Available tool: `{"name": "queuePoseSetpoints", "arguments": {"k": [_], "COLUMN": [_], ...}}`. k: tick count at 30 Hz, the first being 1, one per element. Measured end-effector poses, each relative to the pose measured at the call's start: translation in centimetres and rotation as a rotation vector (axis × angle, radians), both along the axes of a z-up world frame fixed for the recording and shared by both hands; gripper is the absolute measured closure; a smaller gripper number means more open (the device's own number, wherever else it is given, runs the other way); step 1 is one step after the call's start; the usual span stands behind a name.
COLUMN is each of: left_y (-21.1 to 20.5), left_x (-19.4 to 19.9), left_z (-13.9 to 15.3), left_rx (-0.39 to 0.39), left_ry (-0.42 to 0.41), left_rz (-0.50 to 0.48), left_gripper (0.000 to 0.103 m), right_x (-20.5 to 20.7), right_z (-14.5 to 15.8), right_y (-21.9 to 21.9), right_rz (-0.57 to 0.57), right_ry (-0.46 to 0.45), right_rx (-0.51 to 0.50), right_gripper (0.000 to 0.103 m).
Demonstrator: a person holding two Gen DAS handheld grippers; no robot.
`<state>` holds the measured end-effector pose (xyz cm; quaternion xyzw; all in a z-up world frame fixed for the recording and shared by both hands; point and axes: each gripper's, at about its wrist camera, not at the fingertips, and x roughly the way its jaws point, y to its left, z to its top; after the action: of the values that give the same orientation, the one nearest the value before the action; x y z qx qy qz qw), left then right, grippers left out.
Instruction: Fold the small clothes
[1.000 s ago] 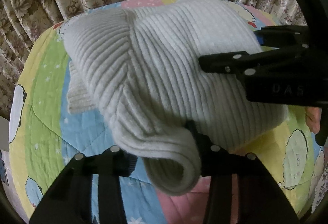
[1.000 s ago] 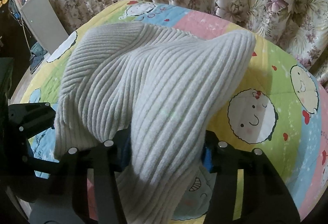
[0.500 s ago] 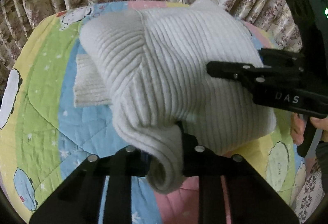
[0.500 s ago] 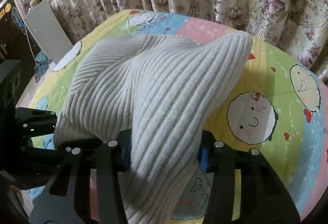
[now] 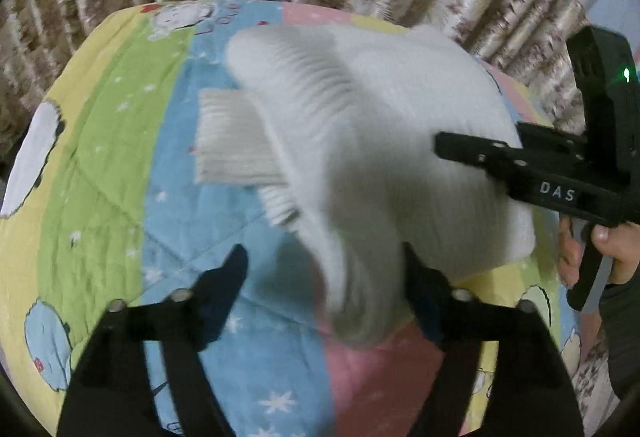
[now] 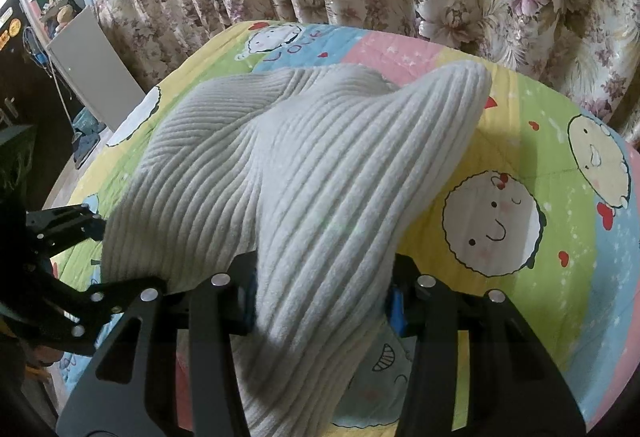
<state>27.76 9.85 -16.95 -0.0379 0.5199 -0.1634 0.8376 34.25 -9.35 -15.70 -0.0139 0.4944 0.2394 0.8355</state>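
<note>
Here, from the left wrist view, the left tongs [image 5: 320, 277] stand released, their jaws wide apart, with the blurred white sweater [image 5: 360, 141] draped against only the right jaw above the cartoon quilt [image 5: 120, 141]. From the right wrist view, the right tongs [image 6: 320, 293] are clenched on a bunched fold of the sweater [image 6: 304, 173], lifting it off the quilt [image 6: 540, 165].

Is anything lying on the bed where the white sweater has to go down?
Nothing visible does. The quilt around the sweater shows only its cartoon print; the part under the sweater is hidden. The right claw grips it.
</note>
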Motion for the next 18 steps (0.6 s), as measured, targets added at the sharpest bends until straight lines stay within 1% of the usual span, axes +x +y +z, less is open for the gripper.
{"name": "queuePoseSetpoints", "arguments": {"k": [1, 2, 3, 6, 8, 10, 12, 14, 15, 16, 17, 18], "left_y": [0.6, 1.2, 1.6, 2.2, 2.0, 1.1, 0.0, -1.0, -1.7, -2.3, -2.6, -2.7], "left_x": [0.0, 0.2, 0.4, 1.4, 2.1, 2.7, 3.1, 3.7, 3.9, 4.0, 4.1, 4.0], "left_z": [-0.2, -0.5, -0.8, -1.9, -2.4, -2.7, -2.6, -2.5, -2.4, -2.3, -2.3, -2.1], "left_rx": [-0.027, -0.068, -0.091, -0.170, -0.206, -0.187, -0.144, -0.121, -0.093, -0.065, -0.054, -0.048], "left_ry": [0.011, 0.029, 0.039, 0.068, 0.084, 0.070, 0.044, 0.031, 0.017, 0.004, -0.006, -0.021], "left_rz": [0.012, 0.026, 0.035, 0.048, 0.041, 0.017, -0.021, -0.052, -0.071, -0.085, -0.096, -0.113], "left_gripper": [0.019, 0.017, 0.016, 0.015, 0.015, 0.011, 0.011, 0.011, 0.013, 0.019, 0.023, 0.033], "right_x": [0.0, 0.0, 0.0, 0.1, 0.1, 0.1, 0.2, 0.2, 0.2, 0.2, 0.3, 0.3], "right_z": [-0.1, -0.1, -0.1, -0.3, -0.4, -0.5, -0.5, -0.5, -0.6, -0.6, -0.7, -0.7], "right_y": [0.0, 0.0, 0.0, -0.1, -0.2, -0.2, -0.1, -0.1, -0.1, -0.1, -0.1, -0.1], "right_rz": [0.000, -0.001, -0.003, -0.008, -0.010, -0.008, -0.008, -0.007, -0.007, -0.009, -0.011, -0.012], "right_ry": [0.001, 0.000, 0.000, 0.005, 0.009, 0.010, 0.010, 0.008, 0.008, 0.007, 0.006, 0.006], "right_rx": [0.000, 0.002, 0.003, 0.007, 0.010, 0.007, 0.001, -0.003, -0.006, -0.008, -0.011, -0.011], "right_gripper": [0.054, 0.054, 0.054, 0.054, 0.054, 0.054, 0.053, 0.053, 0.053, 0.053, 0.053, 0.053]}}
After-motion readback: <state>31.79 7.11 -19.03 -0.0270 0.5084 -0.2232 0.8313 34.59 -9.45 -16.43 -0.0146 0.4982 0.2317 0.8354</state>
